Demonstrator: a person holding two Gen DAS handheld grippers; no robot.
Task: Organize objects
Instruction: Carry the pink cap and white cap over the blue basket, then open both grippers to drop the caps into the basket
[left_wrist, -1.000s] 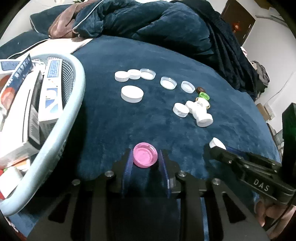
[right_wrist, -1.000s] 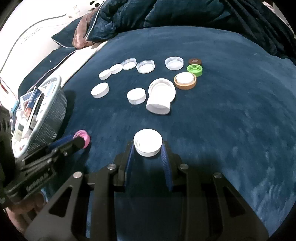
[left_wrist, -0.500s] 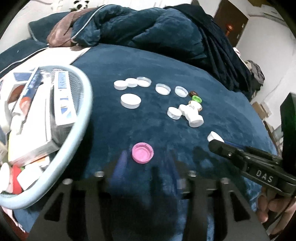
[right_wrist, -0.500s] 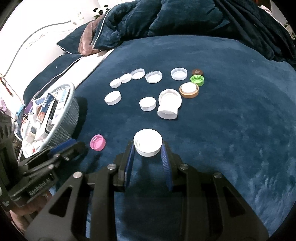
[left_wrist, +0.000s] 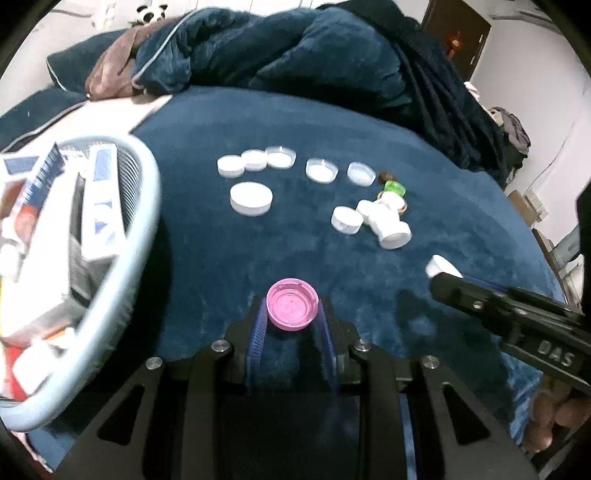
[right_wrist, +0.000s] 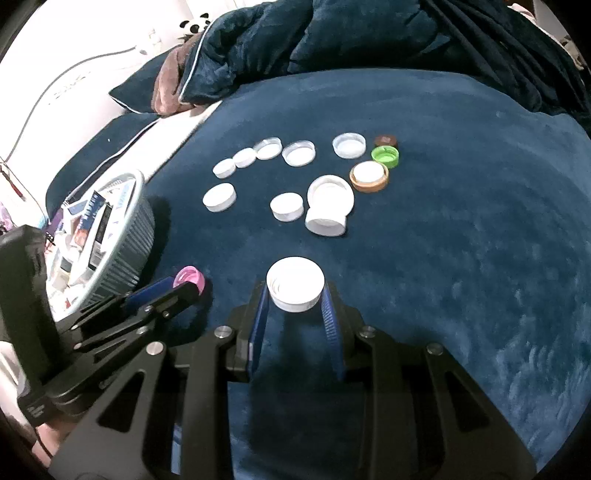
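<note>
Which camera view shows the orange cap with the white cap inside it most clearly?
The right wrist view: the orange cap appears whole from above, its ring around a white cap. In the left wrist view it shows only as a thin sliver, mostly hidden behind white caps.

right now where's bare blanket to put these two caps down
Bare blanket lies right of the white cap, and between the pink cap and the lone big lid. Crowded: the lid cluster and the basket side.
</note>
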